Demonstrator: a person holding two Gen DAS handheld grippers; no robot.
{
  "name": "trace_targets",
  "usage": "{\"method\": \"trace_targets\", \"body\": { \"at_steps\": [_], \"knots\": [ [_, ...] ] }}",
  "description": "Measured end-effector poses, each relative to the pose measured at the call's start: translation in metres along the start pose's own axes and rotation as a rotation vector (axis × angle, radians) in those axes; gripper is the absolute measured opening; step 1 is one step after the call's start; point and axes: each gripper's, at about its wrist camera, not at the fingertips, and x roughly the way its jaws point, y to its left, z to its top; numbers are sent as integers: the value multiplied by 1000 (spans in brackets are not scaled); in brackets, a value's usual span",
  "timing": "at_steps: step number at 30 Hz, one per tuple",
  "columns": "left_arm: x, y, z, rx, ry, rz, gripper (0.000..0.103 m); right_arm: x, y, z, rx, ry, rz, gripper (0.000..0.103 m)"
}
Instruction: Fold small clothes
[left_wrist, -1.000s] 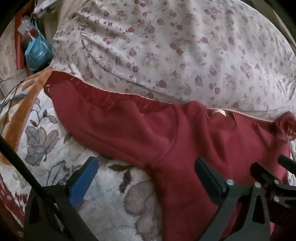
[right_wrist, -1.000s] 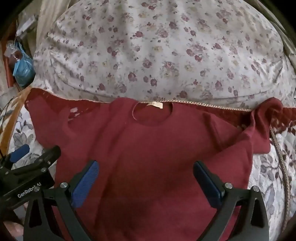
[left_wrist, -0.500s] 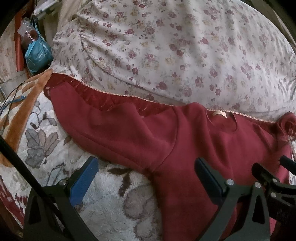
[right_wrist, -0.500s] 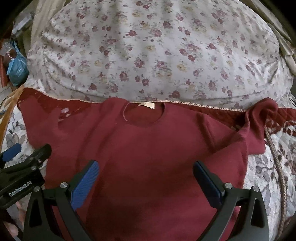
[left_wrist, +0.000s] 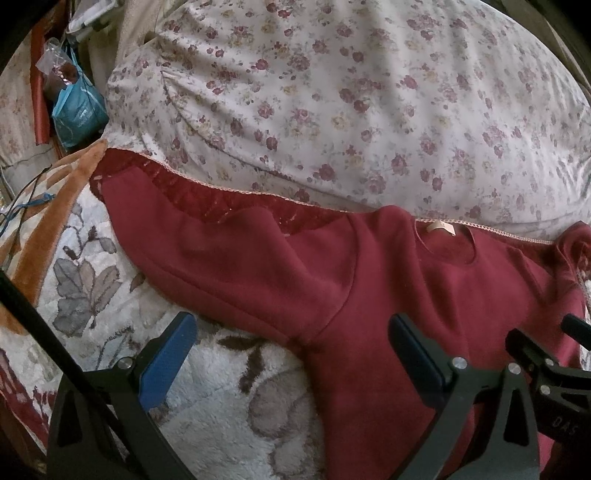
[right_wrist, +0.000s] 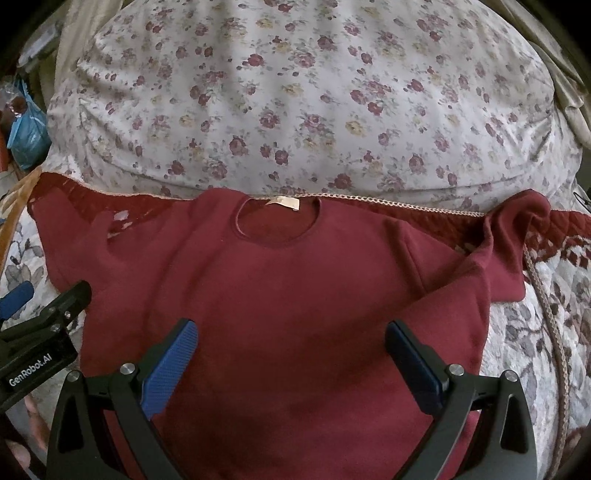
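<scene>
Right wrist view: right gripper (right_wrist: 291, 365) hangs over the sweater (right_wrist: 280, 291), jaws spread and empty; left gripper (left_wrist: 291, 358) is likewise wide, over the armpit seam. Best next move, probably: pinch a sleeve (left_wrist: 229, 251) near its cuff and fold inward (avoid bunching). Sweater is maroon, flat, neckline toward the floral pillow (right_wrist: 295, 99).
</scene>
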Motion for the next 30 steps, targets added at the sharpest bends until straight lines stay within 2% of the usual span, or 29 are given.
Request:
{"method": "trace_targets", "body": {
  "at_steps": [13, 30],
  "knots": [
    [-1, -3, 1, 15, -12, 26, 103, 5, -2, -4, -14, 23, -33, 103],
    [3, -2, 1, 20, -15, 103, 103, 13, -3, -4, -12, 30, -7, 103]
  ]
}}
